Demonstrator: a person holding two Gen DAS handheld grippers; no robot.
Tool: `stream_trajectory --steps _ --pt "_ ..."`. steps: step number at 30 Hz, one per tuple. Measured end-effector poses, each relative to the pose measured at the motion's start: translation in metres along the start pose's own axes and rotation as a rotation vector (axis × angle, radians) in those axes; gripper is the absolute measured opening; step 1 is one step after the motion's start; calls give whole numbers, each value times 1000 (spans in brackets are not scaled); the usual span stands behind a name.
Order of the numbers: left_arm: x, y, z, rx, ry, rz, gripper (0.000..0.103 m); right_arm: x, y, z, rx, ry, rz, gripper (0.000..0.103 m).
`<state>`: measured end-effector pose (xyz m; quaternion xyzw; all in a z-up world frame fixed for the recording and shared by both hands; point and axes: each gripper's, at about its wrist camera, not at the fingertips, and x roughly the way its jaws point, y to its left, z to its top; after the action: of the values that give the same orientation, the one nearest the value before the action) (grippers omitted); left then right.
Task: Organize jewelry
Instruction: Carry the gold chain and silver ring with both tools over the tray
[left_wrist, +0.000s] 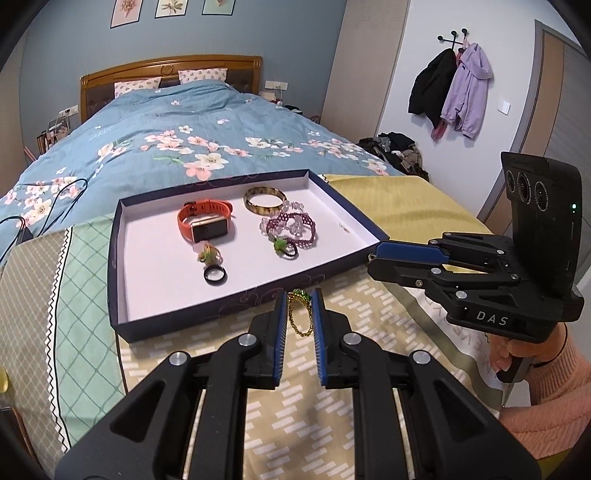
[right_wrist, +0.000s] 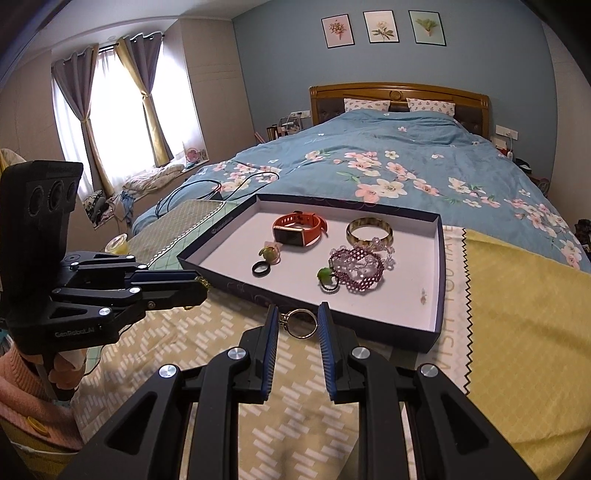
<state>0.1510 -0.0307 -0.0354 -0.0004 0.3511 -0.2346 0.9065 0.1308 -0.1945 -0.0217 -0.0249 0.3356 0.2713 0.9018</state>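
Observation:
A shallow dark box tray (left_wrist: 118, 266) with a white floor holds an orange watch (left_wrist: 205, 221), a tortoiseshell bangle (left_wrist: 264, 199), purple and clear bead bracelets (left_wrist: 291, 227) and a black ring (left_wrist: 215, 275). My left gripper (left_wrist: 300, 314) is shut on a gold chain bracelet with a green charm (left_wrist: 298, 315), just in front of the tray. My right gripper (right_wrist: 298, 323) is shut on a gold ring bracelet (right_wrist: 302, 323) at the tray's (right_wrist: 439, 258) near edge. The watch (right_wrist: 299, 229) and bangle (right_wrist: 369, 230) also show in the right wrist view.
The tray sits on patterned cloths (left_wrist: 280, 413) at the foot of a bed with a blue floral duvet (left_wrist: 192, 129). A yellow cloth (right_wrist: 524, 332) lies right of the tray. Black cables (right_wrist: 207, 192) trail on the duvet. Jackets (left_wrist: 454, 88) hang on the wall.

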Motion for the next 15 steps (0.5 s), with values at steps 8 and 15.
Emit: stream_trajectory --steps 8,15 --pt "0 1 6 3 -14 13 14 4 -3 10 -1 -13 1 20" --pt "2 6 10 -5 -22 29 14 11 -7 17 -5 -16 -3 20"
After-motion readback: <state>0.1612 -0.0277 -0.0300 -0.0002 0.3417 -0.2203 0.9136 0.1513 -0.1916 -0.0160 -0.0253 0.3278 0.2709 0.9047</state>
